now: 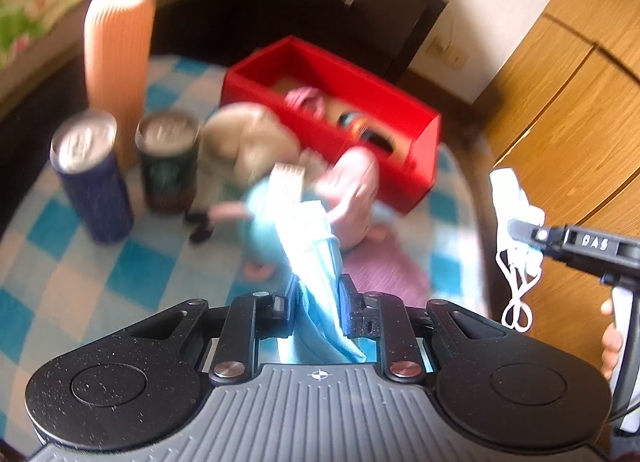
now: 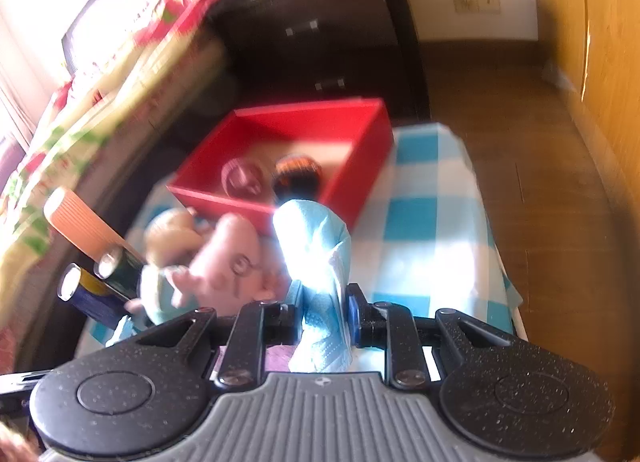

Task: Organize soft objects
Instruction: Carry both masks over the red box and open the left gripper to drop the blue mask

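My left gripper (image 1: pixel 316 298) is shut on a light blue face mask (image 1: pixel 308 238), held above the checked cloth. My right gripper (image 2: pixel 322 306) is shut on another light blue face mask (image 2: pixel 316 246); it also shows in the left wrist view (image 1: pixel 520 230), with the mask's white loops hanging down. A red box (image 1: pixel 360 130) (image 2: pixel 356 166) stands behind, holding a pink round thing (image 2: pixel 242 178) and a dark orange-striped one (image 2: pixel 298 174). A pink plush pig in a blue dress (image 1: pixel 352 190) (image 2: pixel 228 262) and a beige plush (image 1: pixel 244 142) lie in front of the box.
Two cans (image 1: pixel 92 178) (image 1: pixel 168 162) and a tall ribbed orange cylinder (image 1: pixel 118 58) stand at the left on the blue-checked cloth (image 1: pixel 80 262). A purple cloth (image 1: pixel 384 270) lies by the pig. A dark cabinet (image 1: pixel 348 18), a bed (image 2: pixel 80 102) and wooden doors (image 1: pixel 568 102) surround the table.
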Demonstrator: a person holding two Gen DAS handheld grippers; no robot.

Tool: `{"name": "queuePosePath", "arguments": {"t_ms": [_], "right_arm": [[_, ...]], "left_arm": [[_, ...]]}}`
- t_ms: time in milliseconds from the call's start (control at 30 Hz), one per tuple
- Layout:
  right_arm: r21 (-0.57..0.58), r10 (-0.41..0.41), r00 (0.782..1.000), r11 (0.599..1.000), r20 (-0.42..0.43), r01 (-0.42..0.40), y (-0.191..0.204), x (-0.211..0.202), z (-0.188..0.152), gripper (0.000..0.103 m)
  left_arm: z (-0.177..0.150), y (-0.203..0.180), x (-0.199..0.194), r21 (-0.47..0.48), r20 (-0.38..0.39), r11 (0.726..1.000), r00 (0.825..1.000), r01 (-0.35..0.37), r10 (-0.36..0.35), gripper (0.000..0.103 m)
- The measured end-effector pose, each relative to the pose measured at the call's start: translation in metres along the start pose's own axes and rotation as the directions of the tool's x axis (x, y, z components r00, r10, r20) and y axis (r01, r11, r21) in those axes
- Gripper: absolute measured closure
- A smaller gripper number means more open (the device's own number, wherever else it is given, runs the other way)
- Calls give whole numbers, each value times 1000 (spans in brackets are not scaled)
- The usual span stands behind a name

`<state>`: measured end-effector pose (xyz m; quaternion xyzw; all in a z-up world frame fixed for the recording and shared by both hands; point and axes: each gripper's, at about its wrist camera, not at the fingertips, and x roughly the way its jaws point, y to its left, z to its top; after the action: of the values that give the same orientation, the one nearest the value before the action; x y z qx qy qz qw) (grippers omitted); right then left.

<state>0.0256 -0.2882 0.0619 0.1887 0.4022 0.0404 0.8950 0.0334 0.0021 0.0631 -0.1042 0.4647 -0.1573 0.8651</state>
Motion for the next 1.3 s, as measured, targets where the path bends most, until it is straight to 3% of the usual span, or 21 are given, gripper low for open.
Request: {"name": "queuePosePath", "arguments": {"t_ms": [167, 467, 767, 1300], "right_arm": [[5, 34, 996, 999, 84, -35, 10, -16, 22, 102], [-53, 81, 979, 996, 186, -72, 38, -32, 47, 102], [-41, 65, 977, 997, 204, -58, 42, -24, 63, 102], [-25, 52, 974, 999, 219, -48, 47, 9, 101, 102]], "left_arm": [[35, -17, -11, 20, 87, 999, 996, 32, -34, 83], [68, -24, -1, 19, 134, 998, 989, 61, -63, 83], [101, -31, -2, 23, 200, 998, 978, 59, -62, 82], [149, -31, 34, -8, 239, 999, 971, 32, -29, 82]]}}
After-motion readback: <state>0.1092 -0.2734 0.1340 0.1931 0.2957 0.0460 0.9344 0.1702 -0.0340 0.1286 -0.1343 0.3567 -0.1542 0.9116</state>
